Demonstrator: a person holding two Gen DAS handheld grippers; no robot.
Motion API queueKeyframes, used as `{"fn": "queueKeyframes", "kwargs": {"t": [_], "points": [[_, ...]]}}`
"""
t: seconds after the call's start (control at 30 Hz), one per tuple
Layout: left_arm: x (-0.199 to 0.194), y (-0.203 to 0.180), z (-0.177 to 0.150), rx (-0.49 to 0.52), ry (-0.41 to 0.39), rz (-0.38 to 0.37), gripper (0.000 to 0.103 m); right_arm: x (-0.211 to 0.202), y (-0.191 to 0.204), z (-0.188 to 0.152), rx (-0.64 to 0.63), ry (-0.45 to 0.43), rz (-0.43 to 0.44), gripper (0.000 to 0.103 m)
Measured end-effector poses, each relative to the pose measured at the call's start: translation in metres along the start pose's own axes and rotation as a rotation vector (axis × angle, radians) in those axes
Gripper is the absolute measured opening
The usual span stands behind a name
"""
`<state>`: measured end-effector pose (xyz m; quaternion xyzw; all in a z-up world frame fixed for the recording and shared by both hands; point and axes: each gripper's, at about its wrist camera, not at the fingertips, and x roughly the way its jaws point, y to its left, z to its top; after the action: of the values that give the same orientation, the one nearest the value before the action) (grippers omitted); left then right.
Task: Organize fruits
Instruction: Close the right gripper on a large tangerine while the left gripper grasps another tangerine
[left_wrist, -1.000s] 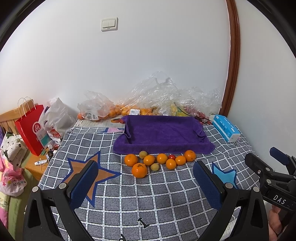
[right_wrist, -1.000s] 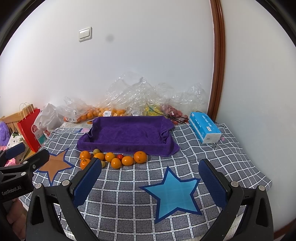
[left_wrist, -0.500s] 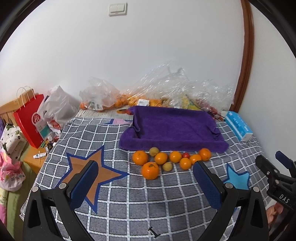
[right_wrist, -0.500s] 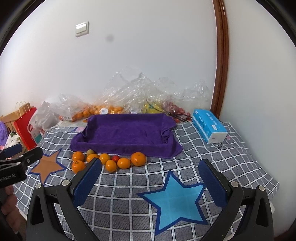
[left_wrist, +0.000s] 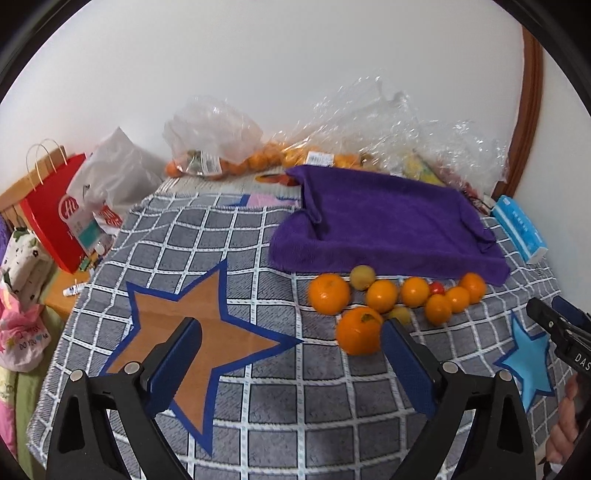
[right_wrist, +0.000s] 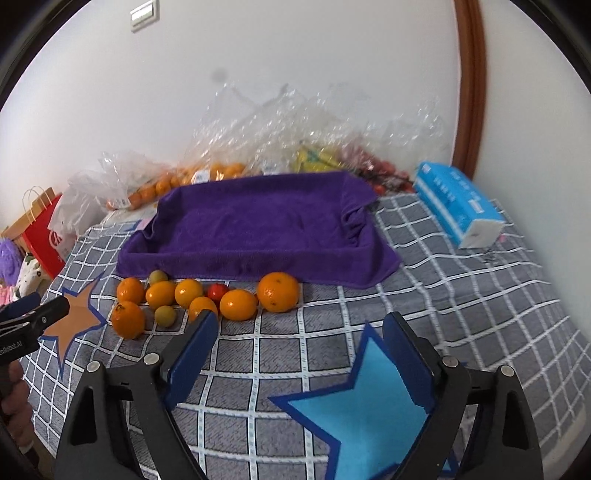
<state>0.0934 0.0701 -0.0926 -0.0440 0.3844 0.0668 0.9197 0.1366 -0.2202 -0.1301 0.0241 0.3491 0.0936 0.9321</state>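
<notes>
**Loose fruit lined up before a purple towel**

A cluster of oranges (left_wrist: 328, 294) lies on the grey checked blanket (left_wrist: 258, 398), packed along the near edge of a purple towel (left_wrist: 384, 229) that is draped with raised sides like a shallow tray. Seen from the left wrist, the biggest orange (left_wrist: 358, 330) sits at 6 o'clock of the group, just off the tip of the right-hand pad. Among the round, glossy orange fruits lie two dull yellow-green fruits (left_wrist: 362, 277) and one small red tomato (left_wrist: 437, 288), which is wedged between two oranges. From the right wrist the same row runs from 9 o'clock toward the centre, ending in a large speckled orange (right_wrist: 277, 291) that touches the towel's hem.

The left gripper (left_wrist: 291, 369) hangs over a brown star (left_wrist: 192, 332) printed on the blanket; its jaws stand wide, have just been closing a little, and have nothing between them. The right gripper (right_wrist: 299, 354) is above a blue star (right_wrist: 369, 410), jaws likewise wide, just closing slightly, empty.

Beyond the towel, at 12 o'clock, crumpled clear plastic bags (left_wrist: 369, 125) with more fruit lean on a white wall. A blue tissue pack (right_wrist: 456, 201) lies at 2 o'clock, and a red paper bag (left_wrist: 51, 210) stands at 9 o'clock.
</notes>
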Motion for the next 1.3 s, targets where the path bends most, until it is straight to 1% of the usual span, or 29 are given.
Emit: {"fn": "queueKeyframes", "kwargs": {"t": [0.13, 0.3, 0.33, 0.37, 0.47, 0.53, 0.6, 0.77, 0.83, 0.93, 0.97, 1.0, 1.03, 1.17, 1.3], "points": [[0.019, 0.0, 0.001, -0.002, 0.051, -0.027, 0.097, 0.02, -0.002, 0.002, -0.006, 0.022, -0.002, 0.087], [0.032, -0.005, 0.0, 0.017, 0.071, -0.051, 0.097, 0.04, -0.007, 0.006, -0.001, 0.038, 0.012, 0.077], [0.035, -0.007, 0.0, 0.022, 0.081, -0.065, 0.097, 0.044, -0.006, 0.008, 0.002, 0.043, 0.017, 0.076], [0.036, -0.007, -0.001, 0.018, 0.09, -0.094, 0.097, 0.048, -0.006, 0.009, 0.003, 0.049, 0.022, 0.074], [0.04, -0.005, 0.0, -0.007, 0.099, -0.141, 0.097, 0.059, -0.005, 0.012, 0.004, 0.059, 0.044, 0.071], [0.043, -0.004, 0.001, -0.016, 0.099, -0.15, 0.097, 0.066, -0.003, 0.012, 0.004, 0.068, 0.057, 0.067], [0.045, -0.004, 0.001, -0.014, 0.106, -0.155, 0.097, 0.073, -0.001, 0.012, -0.004, 0.082, 0.059, 0.06], [0.048, -0.003, 0.001, 0.003, 0.104, -0.159, 0.097, 0.087, 0.002, 0.013, -0.012, 0.11, 0.067, 0.058], [0.049, -0.002, 0.002, 0.005, 0.102, -0.163, 0.097, 0.09, 0.002, 0.015, -0.008, 0.107, 0.064, 0.055], [0.051, -0.001, 0.002, 0.003, 0.109, -0.177, 0.097, 0.094, 0.0, 0.017, 0.009, 0.106, 0.083, 0.052], [0.052, -0.001, 0.002, 0.003, 0.109, -0.178, 0.097, 0.095, 0.0, 0.018, 0.012, 0.105, 0.091, 0.05], [0.053, -0.001, 0.002, 0.001, 0.109, -0.179, 0.097, 0.095, 0.001, 0.018, 0.011, 0.103, 0.099, 0.045], [0.053, -0.001, 0.002, 0.0, 0.109, -0.181, 0.097, 0.095, 0.001, 0.018, 0.006, 0.103, 0.112, 0.041], [0.056, -0.002, 0.002, -0.005, 0.112, -0.195, 0.097, 0.089, 0.0, 0.017, -0.022, 0.105, 0.087, 0.041], [0.055, -0.007, -0.001, 0.007, 0.114, -0.198, 0.097, 0.074, -0.012, 0.012, -0.01, 0.1, 0.057, 0.041]]}}
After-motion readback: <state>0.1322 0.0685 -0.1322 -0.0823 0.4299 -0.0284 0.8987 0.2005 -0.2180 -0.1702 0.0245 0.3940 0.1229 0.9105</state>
